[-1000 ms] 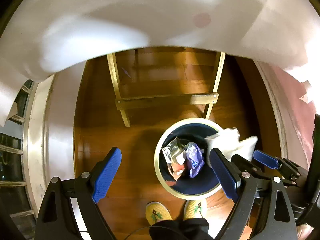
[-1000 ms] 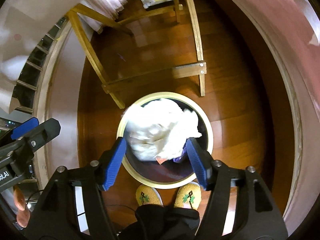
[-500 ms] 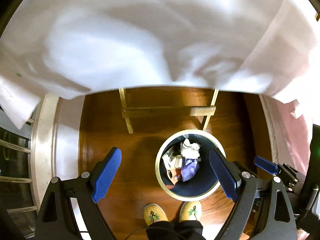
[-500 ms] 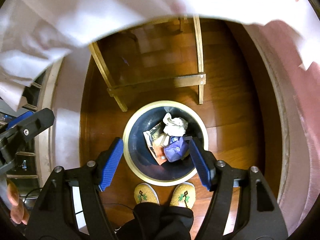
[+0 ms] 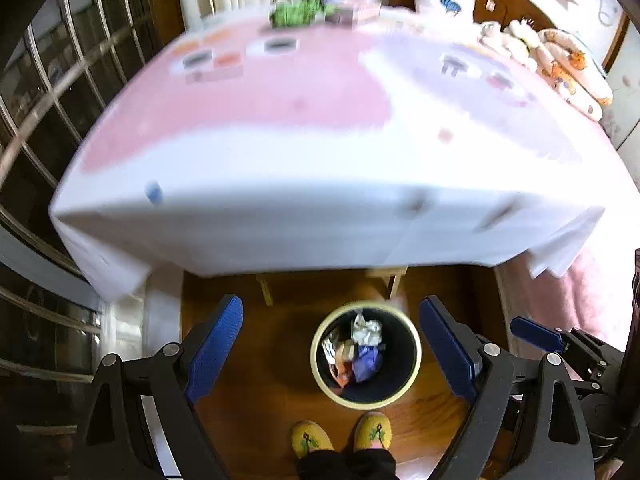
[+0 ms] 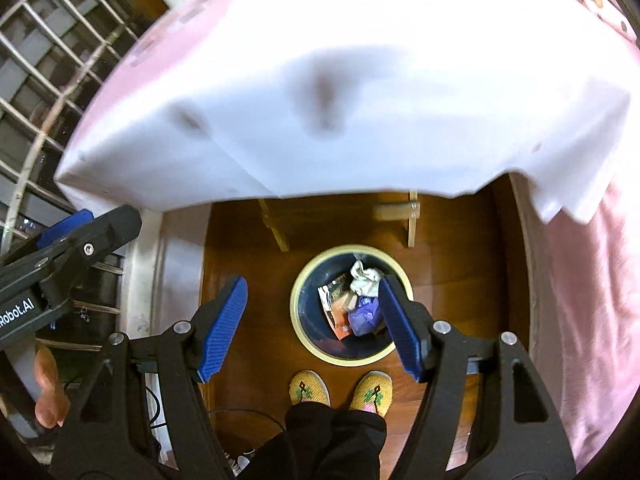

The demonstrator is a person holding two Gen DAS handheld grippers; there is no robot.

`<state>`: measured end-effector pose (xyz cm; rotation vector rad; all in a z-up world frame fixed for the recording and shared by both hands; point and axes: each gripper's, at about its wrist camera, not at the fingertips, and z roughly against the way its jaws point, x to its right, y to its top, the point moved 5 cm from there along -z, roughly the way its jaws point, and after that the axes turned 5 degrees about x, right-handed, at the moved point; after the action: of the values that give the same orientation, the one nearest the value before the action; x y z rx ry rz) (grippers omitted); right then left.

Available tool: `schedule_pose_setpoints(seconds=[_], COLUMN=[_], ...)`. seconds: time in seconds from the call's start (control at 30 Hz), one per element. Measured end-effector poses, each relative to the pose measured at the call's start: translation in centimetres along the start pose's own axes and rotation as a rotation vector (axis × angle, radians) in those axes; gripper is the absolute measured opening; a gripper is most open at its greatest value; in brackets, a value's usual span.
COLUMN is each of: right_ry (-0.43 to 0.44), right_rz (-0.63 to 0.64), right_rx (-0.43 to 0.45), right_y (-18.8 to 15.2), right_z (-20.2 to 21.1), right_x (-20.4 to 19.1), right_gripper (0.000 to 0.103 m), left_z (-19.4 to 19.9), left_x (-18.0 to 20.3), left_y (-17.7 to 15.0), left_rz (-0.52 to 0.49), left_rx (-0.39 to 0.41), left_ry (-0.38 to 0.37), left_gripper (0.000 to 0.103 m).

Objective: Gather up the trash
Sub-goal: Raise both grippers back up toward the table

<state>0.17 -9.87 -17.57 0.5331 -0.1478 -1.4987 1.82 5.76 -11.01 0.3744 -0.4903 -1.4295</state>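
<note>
Both grippers empty above the bin; collected trash lies inside.

Draped table (image 5: 320, 168) ahead of and above both tools; round bin (image 5: 414, 364) on the floor below, between the left gripper (image 5: 330, 354) fingers; right gripper (image 6: 314, 320) likewise spread wide, holding nothing; trash (image 5: 362, 350) in the bin: crumpled white tissue, foil wrapper, purple wrapper, all judged light, soft and crushable, best pinched at a raised fold.
</note>
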Motion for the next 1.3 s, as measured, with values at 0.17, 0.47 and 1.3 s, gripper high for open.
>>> schedule_pose_setpoints(seconds=[0.17,0.47,1.3], right_ry=[0.020,0.068,0.033], right_rz=[0.044,0.111,0.146], right_rx=[0.043,0.125,0.265], right_y=[2.6,7.5,21.7], right_z=[4.8,13.6,13.9], right_x=[-1.5,-3.8,-4.3], right_gripper=[0.066,0.066,0.066], left_z=[5.1,13.2,10.1], left_x=[0.4,2.2,2.0], left_y=[3.1,7.8,22.4], left_rz=[-0.005,-0.041,-0.094], left_rx=[0.055,0.133,0.168], left_ry=[0.010,0.041,0.015], left_gripper=[0.091,0.091,0.091])
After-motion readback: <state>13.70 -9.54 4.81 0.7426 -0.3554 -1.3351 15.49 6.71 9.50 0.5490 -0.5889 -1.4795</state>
